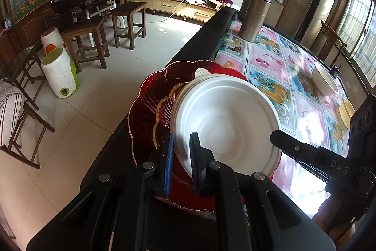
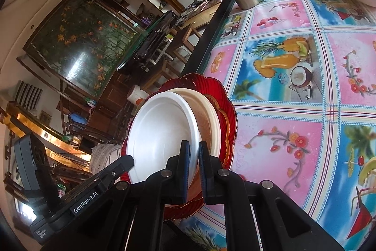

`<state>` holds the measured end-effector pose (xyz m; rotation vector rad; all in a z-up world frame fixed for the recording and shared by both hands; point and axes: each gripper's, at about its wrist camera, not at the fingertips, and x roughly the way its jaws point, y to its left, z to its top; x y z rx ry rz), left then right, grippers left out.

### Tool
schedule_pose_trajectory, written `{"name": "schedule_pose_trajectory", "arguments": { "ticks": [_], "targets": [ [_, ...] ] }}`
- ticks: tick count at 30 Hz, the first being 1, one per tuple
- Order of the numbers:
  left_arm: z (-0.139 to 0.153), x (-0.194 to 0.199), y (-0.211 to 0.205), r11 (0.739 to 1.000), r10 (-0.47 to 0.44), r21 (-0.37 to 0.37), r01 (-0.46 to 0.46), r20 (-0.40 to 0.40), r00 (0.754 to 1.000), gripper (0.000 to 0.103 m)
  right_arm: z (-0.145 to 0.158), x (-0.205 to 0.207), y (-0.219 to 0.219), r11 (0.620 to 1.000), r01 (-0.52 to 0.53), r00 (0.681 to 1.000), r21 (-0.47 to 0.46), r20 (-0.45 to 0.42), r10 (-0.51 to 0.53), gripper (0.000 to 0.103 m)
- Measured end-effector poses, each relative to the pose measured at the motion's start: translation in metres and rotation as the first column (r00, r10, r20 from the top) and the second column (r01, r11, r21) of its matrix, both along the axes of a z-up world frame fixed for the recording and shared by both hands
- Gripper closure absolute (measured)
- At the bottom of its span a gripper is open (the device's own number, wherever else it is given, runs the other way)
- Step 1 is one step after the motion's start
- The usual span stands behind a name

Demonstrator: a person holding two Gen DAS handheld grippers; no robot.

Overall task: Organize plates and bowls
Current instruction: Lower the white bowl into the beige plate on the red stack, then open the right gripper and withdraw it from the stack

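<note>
The left claw sits nearest the lens, its blue-padded fingers pinching the near rim of a white foam bowl. The right claw pinches the opposite rim of the same white foam bowl, holding it tilted over a red scalloped glass plate. In the right wrist view a cream plate lies between the bowl and the red scalloped glass plate. The red plate rests at the edge of the table, which wears a fruit-print cloth. Farther along the table stand a steel thermos jug, a white bowl and, just beside it, a yellow bowl.
</note>
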<state>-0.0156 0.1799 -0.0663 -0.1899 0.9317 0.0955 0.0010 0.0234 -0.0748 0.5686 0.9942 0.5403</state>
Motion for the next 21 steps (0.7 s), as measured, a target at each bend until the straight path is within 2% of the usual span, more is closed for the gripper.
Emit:
{"name": "schedule_pose_trajectory", "arguments": {
  "ticks": [12, 21],
  "targets": [
    [0.006, 0.003, 0.013, 0.997, -0.004, -0.077, 0.003, -0.007, 1.000, 0.092, -0.014, 0.014, -0.014, 0.987, 0.039, 0.986, 0.159, -0.166, -0.012, 0.091],
    [0.001, 0.005, 0.010, 0.998, -0.001, -0.067, -0.001, -0.024, 1.000, 0.092, -0.006, 0.012, 0.009, 0.999, -0.010, 0.996, 0.037, -0.083, 0.013, 0.091]
  ]
}}
